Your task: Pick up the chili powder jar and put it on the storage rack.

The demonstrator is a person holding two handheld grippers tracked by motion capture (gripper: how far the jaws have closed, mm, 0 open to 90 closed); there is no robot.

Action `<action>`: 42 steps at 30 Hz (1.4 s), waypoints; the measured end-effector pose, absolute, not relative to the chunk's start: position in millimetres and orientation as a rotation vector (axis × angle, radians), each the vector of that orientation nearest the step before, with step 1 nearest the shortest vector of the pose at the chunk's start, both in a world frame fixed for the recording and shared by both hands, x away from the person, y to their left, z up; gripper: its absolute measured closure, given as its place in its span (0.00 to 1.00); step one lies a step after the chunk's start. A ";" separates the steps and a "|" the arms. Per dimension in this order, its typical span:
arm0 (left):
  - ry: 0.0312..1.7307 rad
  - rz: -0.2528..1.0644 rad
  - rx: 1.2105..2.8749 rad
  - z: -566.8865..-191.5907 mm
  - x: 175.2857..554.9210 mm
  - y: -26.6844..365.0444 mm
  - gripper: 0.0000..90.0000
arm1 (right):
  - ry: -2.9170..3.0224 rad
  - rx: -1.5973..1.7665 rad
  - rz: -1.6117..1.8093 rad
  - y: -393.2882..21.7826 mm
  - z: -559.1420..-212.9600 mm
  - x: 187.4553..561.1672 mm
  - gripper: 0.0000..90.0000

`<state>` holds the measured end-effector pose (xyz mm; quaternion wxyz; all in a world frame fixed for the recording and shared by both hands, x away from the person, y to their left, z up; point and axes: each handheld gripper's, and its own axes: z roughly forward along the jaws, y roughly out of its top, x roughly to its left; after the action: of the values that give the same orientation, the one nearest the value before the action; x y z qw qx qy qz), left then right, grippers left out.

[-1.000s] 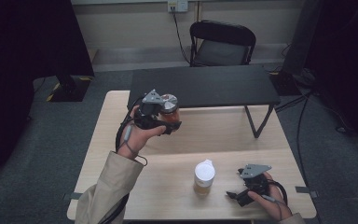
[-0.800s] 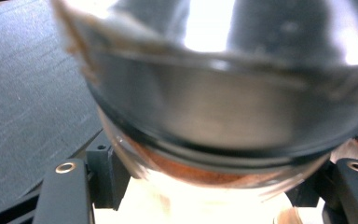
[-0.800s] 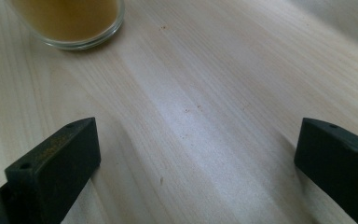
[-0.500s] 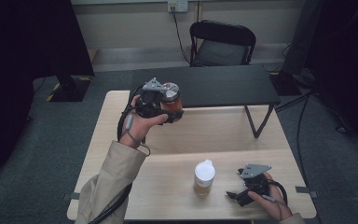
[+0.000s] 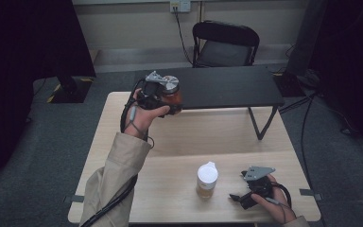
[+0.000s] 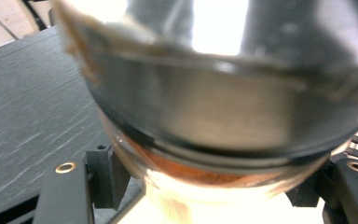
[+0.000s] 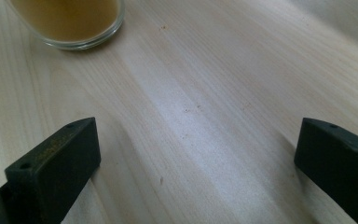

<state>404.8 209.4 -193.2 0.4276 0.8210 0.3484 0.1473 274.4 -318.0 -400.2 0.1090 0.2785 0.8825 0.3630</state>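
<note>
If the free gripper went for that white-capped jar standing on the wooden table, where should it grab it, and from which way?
Probably around the glass body, below the cap. The white-capped jar stands upright on the wooden table, round and narrow. The right gripper lies beside it, jaws open and low toward it in the right gripper view, so a level approach from that side suits. The cap looks wider and less even, a poorer hold.

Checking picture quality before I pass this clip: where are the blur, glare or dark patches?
Left gripper view: the jar held in the left gripper is too close, blurred, with white glare on its lid. Right gripper view: wooden table sharp, the right gripper and its jaws soft. High view: evenly lit table, side areas very dark.
</note>
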 end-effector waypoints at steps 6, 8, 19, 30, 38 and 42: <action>0.900 0.371 2.058 -196.3 412.1 205.3 0.34 | 2.595 0.818 1.068 -318.0 -400.2 274.4 0.00; 0.901 0.380 2.057 -196.9 412.9 203.8 0.34 | 2.595 0.819 1.068 -318.0 -400.2 274.4 0.00; 0.939 0.423 2.044 -198.8 419.6 187.8 0.34 | 2.595 0.819 1.067 -317.9 -400.0 274.4 0.00; 0.999 0.440 1.985 -206.3 426.0 181.4 0.33 | 2.596 0.820 1.067 -317.9 -400.0 274.5 0.00; 1.017 0.455 1.967 -208.7 427.9 179.2 0.33 | 2.596 0.819 1.067 -317.9 -400.0 274.5 0.00; 1.025 0.449 1.962 -209.0 428.0 179.7 0.32 | 2.596 0.819 1.067 -317.9 -400.0 274.5 0.00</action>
<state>428.0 179.7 -209.0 0.4272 0.7854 0.4103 0.1798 274.5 -317.9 -400.0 0.1087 0.2786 0.8826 0.3627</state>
